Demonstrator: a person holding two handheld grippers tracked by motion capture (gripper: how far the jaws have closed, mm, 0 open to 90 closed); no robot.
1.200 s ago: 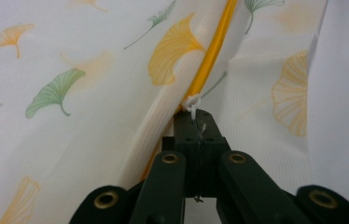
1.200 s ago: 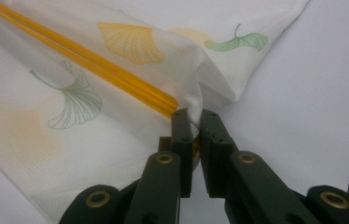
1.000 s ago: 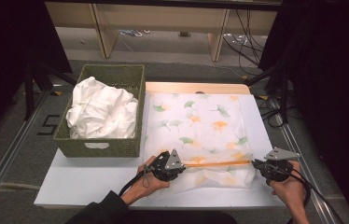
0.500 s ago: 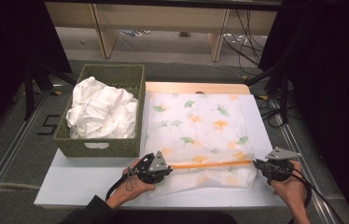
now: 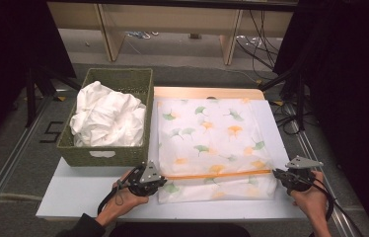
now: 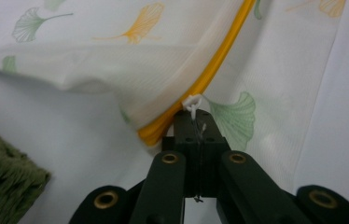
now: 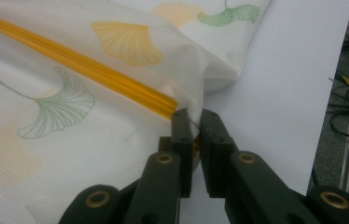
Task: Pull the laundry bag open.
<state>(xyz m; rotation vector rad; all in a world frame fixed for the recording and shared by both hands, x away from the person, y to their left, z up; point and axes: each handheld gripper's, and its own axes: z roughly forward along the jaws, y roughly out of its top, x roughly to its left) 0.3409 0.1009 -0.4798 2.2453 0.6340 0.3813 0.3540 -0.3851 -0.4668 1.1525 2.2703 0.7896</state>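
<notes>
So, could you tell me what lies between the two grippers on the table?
In the high view, the bag's orange zipper runs straight from the left gripper to the right gripper, with leaf-print fabric on either side.

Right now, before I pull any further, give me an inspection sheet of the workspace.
Surface: white rectangular board, bare at its near left.
Job's things: white mesh laundry bag with ginkgo-leaf print lying flat; its orange zipper runs across the near end.
Clutter: green woven basket at left, holding crumpled white cloth.
Grippers: left claw shut on the white zipper pull; right claw shut on the bag's fabric at the zipper's other end.
Cables: black cable loops from the left claw; more cables on the floor.
Surroundings: wooden table legs behind, dark drapes at both sides.
</notes>
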